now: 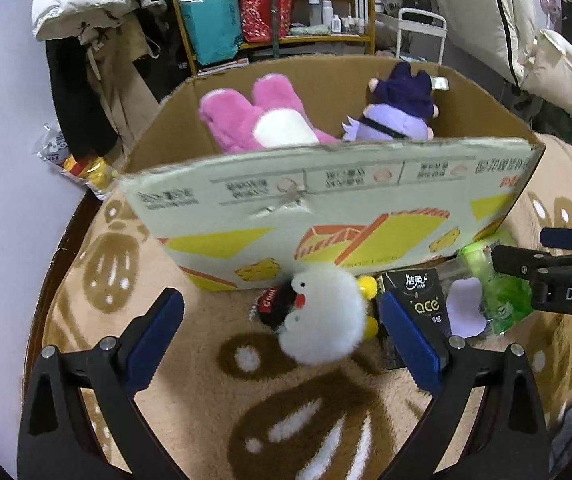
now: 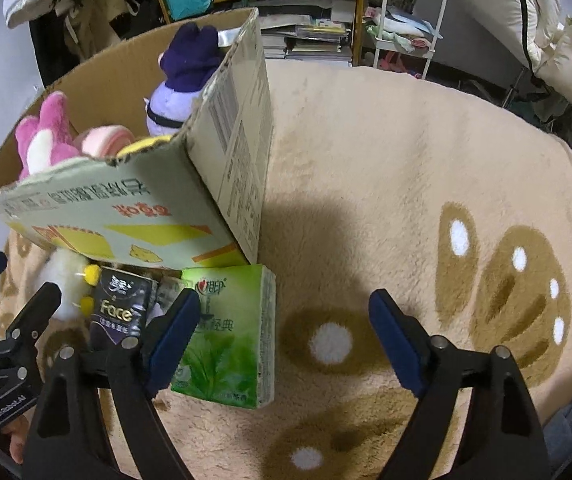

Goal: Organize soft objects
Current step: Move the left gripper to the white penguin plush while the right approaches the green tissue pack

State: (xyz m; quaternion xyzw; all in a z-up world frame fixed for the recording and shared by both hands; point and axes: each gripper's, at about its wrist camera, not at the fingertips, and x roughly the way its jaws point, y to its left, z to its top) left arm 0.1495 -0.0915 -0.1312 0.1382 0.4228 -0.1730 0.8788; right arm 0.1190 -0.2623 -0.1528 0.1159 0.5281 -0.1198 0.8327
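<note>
In the left wrist view, the left gripper [image 1: 281, 322] hangs spread wide over a beige blanket [image 1: 189, 392] patterned with brown blotches, its blue pads on either side of a white fluffy plush [image 1: 324, 316] with yellow feet, grasping nothing. The plush lies on the blanket against the front wall of an open cardboard box [image 1: 326, 208]. Inside the box sit a pink plush [image 1: 245, 120] and a purple plush [image 1: 396, 110]. Just right of the white plush stands a black tissue pack [image 1: 418, 300], and further right a green tissue pack [image 1: 498, 292] shows beneath the right gripper's black arm. In the right wrist view, the right gripper [image 2: 283, 328] is likewise released, its jaws spread above bare blanket [image 2: 366, 160], with its left pad overlapping the green tissue pack [image 2: 229, 336]. The black tissue pack [image 2: 119, 304] and the white plush [image 2: 65, 280] lie left of it, all tucked along the box [image 2: 133, 216] front.
</note>
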